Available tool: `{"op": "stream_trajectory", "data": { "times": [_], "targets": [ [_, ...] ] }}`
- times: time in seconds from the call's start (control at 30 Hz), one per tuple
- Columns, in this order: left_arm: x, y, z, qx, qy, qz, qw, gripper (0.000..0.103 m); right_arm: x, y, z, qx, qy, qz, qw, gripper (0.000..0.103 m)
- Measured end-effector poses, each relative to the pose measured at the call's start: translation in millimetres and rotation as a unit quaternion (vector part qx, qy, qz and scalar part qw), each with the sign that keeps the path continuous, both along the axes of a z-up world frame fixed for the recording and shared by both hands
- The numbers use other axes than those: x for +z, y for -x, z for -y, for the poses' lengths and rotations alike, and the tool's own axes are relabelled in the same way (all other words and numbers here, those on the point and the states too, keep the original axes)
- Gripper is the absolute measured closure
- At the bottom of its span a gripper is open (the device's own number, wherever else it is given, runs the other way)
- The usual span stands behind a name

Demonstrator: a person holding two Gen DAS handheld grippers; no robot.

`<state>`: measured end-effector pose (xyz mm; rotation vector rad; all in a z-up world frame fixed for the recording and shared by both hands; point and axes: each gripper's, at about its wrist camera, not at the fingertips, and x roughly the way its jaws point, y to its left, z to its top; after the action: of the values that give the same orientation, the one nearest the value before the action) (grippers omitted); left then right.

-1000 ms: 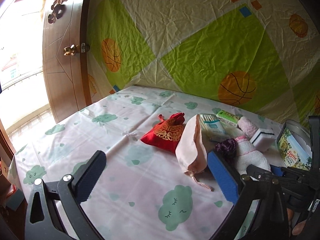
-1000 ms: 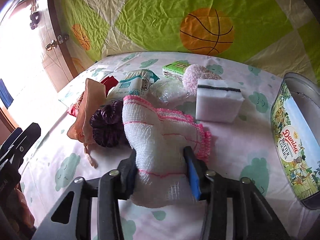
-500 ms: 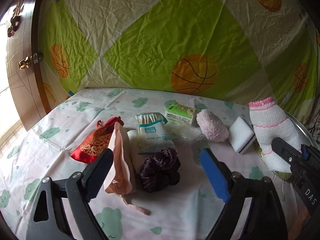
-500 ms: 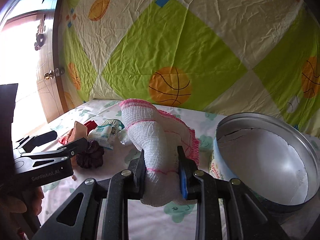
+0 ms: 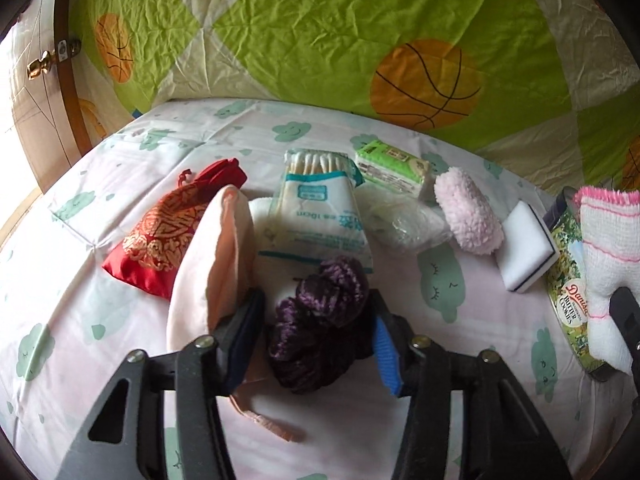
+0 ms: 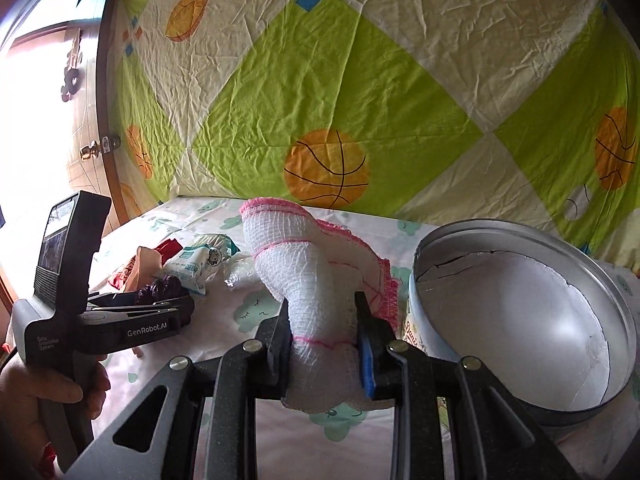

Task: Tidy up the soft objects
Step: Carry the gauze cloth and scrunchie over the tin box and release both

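My right gripper (image 6: pixel 322 332) is shut on a white mesh cloth with pink trim (image 6: pixel 308 276) and holds it up beside the open round cookie tin (image 6: pixel 520 320). The cloth (image 5: pixel 604 248) and tin (image 5: pixel 568 276) also show at the right in the left wrist view. My left gripper (image 5: pixel 318 332) sits low on the bed with its fingers on either side of a dark purple scrunchie (image 5: pixel 320 320), touching it. A peach pouch (image 5: pixel 212 264) presses the left finger. The left gripper also shows in the right wrist view (image 6: pixel 176 308).
On the cloud-print bed sheet (image 5: pixel 440 420) lie a red brocade pouch (image 5: pixel 168 236), a cotton swab pack (image 5: pixel 320 208), a green tissue pack (image 5: pixel 392 168), a clear plastic bag (image 5: pixel 404 224), a pink fluffy pad (image 5: pixel 468 212) and a white sponge (image 5: pixel 524 248). A basketball-print sheet hangs behind; a wooden door stands left.
My left gripper has moved down and forward and narrowed around the purple scrunchie. My right gripper has lifted the mesh cloth off the bed and carried it right, beside the tin.
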<state>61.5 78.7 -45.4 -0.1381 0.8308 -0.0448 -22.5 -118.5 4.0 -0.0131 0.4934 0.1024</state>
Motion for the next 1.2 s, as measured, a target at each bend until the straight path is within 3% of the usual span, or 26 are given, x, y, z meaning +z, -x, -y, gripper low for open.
{"op": "stream_trajectory", "data": {
  "times": [0.1, 0.23, 0.57, 0.83, 1.2],
  "targets": [
    [2.3, 4.0, -7.2, 0.002, 0.026, 0.009, 0.9996, 0.063, 2.0, 2.4, 0.7, -0.001, -0.004, 0.008, 1.0, 0.075],
    [13.4, 22.4, -13.5, 0.014, 0.049, 0.055, 0.9972, 0.068, 7.3, 7.4, 3.6, 0.003, -0.017, 0.025, 1.0, 0.075],
    [37.9, 55.0, -14.6, 0.016, 0.078, 0.142, 0.9866, 0.068, 20.0, 22.0, 5.0, -0.005, -0.013, 0.069, 0.998, 0.075],
    [84.1, 76.0, -9.5, 0.015, 0.053, 0.212, 0.9757, 0.068, 34.6, 32.8, 25.2, -0.037, -0.023, 0.106, 0.993, 0.075],
    [99.6, 75.1, 36.6, -0.03, 0.055, 0.225, 0.9724, 0.068, 43.6, 36.9, 61.6, -0.082, -0.024, 0.121, 0.989, 0.075]
  ]
}}
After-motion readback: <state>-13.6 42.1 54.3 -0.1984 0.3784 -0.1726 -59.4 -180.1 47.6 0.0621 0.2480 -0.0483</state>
